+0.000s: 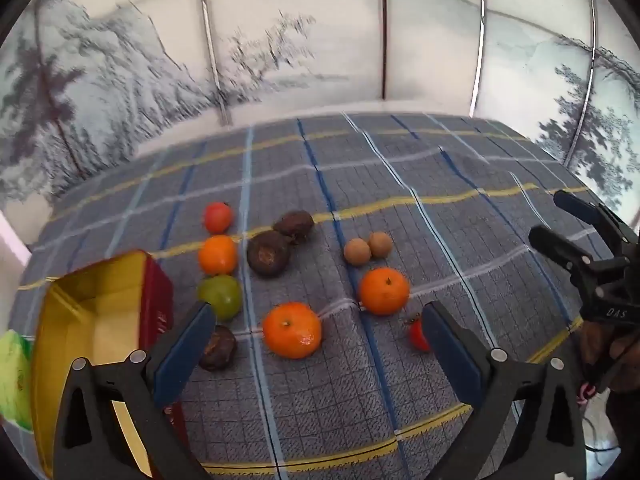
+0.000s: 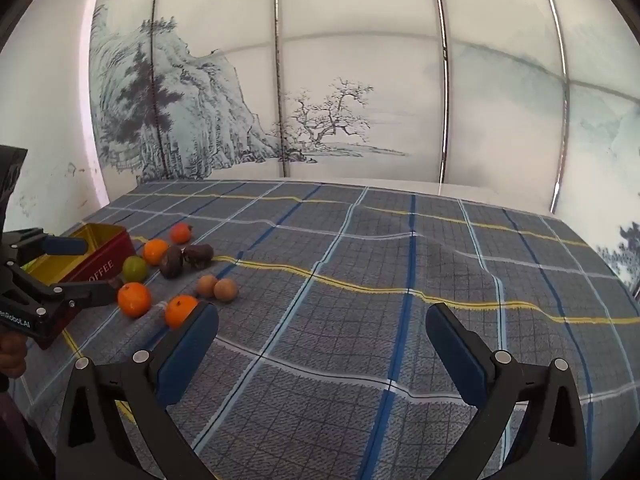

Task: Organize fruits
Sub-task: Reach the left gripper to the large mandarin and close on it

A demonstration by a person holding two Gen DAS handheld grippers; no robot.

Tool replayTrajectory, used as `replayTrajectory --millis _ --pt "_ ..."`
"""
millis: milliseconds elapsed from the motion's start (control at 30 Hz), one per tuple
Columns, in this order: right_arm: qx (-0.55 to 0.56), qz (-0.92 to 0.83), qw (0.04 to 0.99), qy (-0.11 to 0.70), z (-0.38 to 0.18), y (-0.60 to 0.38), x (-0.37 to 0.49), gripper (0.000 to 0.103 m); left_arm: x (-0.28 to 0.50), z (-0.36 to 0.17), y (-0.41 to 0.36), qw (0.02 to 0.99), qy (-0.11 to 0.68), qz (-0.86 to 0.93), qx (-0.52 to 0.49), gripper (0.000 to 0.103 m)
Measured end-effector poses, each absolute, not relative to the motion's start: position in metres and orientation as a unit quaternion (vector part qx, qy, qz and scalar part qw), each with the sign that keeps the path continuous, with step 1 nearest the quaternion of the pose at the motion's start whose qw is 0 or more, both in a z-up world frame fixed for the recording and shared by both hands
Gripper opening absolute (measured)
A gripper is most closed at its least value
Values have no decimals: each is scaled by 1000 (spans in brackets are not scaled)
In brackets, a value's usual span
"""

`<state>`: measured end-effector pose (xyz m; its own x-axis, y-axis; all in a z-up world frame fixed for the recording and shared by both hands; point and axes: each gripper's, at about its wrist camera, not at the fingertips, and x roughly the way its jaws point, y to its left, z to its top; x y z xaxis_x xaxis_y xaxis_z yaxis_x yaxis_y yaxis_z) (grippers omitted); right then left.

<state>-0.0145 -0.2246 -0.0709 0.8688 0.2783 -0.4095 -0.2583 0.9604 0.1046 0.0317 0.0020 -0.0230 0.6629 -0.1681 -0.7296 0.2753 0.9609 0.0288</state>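
left gripper (image 1: 316, 332) wide (over oranges (image 1: 292, 330)) | right gripper (image 2: 322, 332) wide | tin (image 1: 154, 296) left edge

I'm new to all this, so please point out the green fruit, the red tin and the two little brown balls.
green fruit (image 1: 219, 296): left wrist view, its top.
red tin (image 2: 105, 258): right wrist view, lettered side wall.
brown balls (image 1: 357, 252): left wrist view, nearer ball's middle.

A small red tomato (image 1: 416, 336) is half hidden behind a blue pad of the left gripper (image 1: 316, 336). The open red tin with gold lining (image 1: 100, 312) is cut off by the left wrist view's lower left edge. Beside it, a blurred green-and-white thing (image 1: 14, 380) cannot be identified. The painted wall panels (image 1: 120, 92) are motion-blurred.
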Motion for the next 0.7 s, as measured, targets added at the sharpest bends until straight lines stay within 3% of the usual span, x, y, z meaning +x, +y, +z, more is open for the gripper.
replayTrajectory --millis 233,300,367,533,700 --pt "36 144 965 216 -70 -227 -13 103 51 -39 3 884 433 -149 95 101" --pt "37 143 965 216 -69 -228 -12 103 57 -44 6 877 447 -152 92 94" --pt "40 146 964 217 -70 -229 -12 103 62 -48 8 872 457 -149 93 77" --pt "54 148 963 219 -71 -233 -11 103 73 -57 15 863 478 -142 77 66" --pt "67 148 960 226 -72 -236 -7 103 83 -68 15 852 501 -131 80 64"
